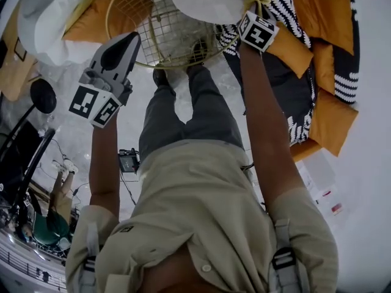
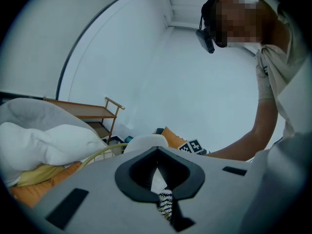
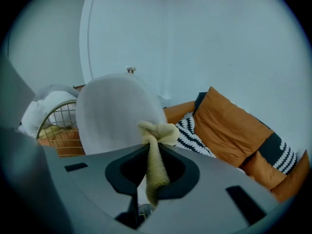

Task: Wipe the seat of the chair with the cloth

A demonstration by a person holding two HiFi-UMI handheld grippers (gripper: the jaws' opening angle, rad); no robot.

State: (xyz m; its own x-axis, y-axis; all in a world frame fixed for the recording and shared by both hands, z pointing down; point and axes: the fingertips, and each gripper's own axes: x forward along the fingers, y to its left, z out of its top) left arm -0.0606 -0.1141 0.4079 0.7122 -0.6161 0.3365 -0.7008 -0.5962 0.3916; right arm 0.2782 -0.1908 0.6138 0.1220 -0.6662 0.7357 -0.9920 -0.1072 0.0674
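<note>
My left gripper (image 1: pixel 129 41) is pressed together on nothing and hangs low over the floor, well clear of the work; I judge it best kept out there, or used to steady the chair if it shifts. Just past it stands a gold wire basket (image 3: pixel 56 116). A white pillow (image 2: pixel 44 140) bulges over its rim with something yellow and an orange cushion beneath, though I cannot tell how much of that heap sits inside and how much only leans against the wire. Next comes the white chair (image 3: pixel 117 111), its rounded shell facing my right gripper view; from there I cannot see the flat of the seat. My right gripper (image 3: pixel 148 147) is clamped on the yellow cloth (image 3: pixel 156 172), which bunches into a knot above the jaws and hangs loose below, right by the chair, touching or not I cannot tell. To wipe well I should bring that loose bunch flat onto the seat and sweep in overlapping passes, letting only fabric rub. Furthest right, orange and striped cushions (image 3: pixel 234 126) lie piled.
</note>
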